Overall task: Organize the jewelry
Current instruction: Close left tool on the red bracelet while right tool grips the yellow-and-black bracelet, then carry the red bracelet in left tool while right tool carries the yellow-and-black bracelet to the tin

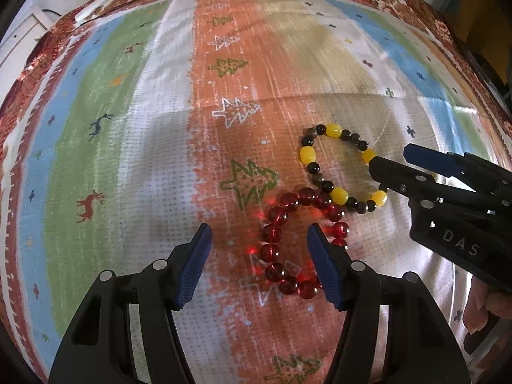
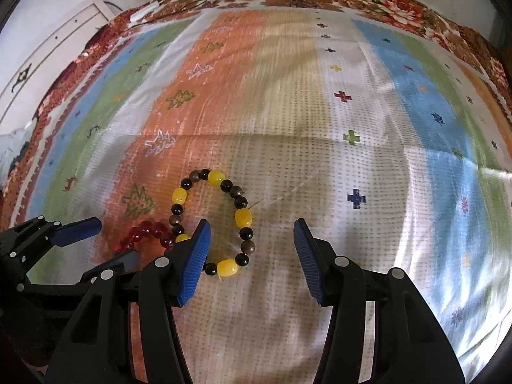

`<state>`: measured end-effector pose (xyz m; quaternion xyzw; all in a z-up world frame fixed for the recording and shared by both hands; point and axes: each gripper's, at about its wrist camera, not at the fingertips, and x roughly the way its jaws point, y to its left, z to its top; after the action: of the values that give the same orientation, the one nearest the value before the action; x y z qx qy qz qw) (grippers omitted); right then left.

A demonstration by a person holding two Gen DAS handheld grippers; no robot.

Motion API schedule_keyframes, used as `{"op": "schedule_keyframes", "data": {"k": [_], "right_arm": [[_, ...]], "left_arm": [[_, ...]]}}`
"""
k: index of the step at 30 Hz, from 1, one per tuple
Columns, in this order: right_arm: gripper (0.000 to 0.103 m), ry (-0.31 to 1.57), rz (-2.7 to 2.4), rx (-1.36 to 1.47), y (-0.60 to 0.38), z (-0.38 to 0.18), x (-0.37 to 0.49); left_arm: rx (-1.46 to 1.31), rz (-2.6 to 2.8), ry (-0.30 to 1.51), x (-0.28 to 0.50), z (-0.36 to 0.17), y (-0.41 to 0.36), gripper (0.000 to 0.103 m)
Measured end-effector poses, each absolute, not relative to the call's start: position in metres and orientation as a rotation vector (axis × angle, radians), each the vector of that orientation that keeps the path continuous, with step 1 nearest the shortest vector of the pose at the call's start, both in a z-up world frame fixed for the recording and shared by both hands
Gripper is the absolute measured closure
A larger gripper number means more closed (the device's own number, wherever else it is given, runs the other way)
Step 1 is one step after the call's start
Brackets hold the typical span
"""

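A red glass-bead bracelet (image 1: 289,236) lies on the patterned cloth, touching a yellow, black and brown bead bracelet (image 1: 339,166) beyond it. My left gripper (image 1: 259,268) is open, its fingers either side of the red bracelet's left part, holding nothing. My right gripper (image 1: 388,163) comes in from the right, open, one finger over the yellow bracelet's right edge. In the right wrist view the yellow bracelet (image 2: 212,220) lies partly between the open right gripper's (image 2: 251,262) fingers, nearer the left one. The red bracelet (image 2: 145,232) shows at the left, beside the left gripper (image 2: 108,243).
The striped cloth (image 1: 128,160) with tree and deer patterns covers the surface, over a floral brown spread (image 2: 384,3) at the far edge. A white cabinet (image 2: 48,54) stands at the far left. A thin loose thread (image 2: 288,192) trails from the yellow bracelet.
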<state>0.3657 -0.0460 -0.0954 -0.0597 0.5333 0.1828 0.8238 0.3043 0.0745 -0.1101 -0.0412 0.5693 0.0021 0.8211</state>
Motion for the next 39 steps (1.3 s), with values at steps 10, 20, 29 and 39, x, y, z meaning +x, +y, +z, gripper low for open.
{"op": "schedule_keyframes", "data": {"k": [10, 20, 29, 39], "right_arm": [[0.049, 1.158, 0.382, -0.17, -0.041, -0.11, 0.372], [0.092, 1.187, 0.345, -0.171, -0.05, -0.114, 0.378], [0.093, 1.19, 0.368, -0.153, -0.055, -0.106, 0.368], [0.093, 1.106, 0.404, -0.167, -0.057, -0.065, 0.343]], "left_arm": [[-0.01, -0.049, 1.226, 0.307, -0.121, 0.069, 0.046], [0.005, -0.118, 1.242, 0.307, -0.125, 0.059, 0.09], [0.003, -0.096, 1.229, 0.301, -0.114, 0.061, 0.09], [-0.043, -0.082, 1.133, 0.282, -0.071, 0.07, 0.09]]}}
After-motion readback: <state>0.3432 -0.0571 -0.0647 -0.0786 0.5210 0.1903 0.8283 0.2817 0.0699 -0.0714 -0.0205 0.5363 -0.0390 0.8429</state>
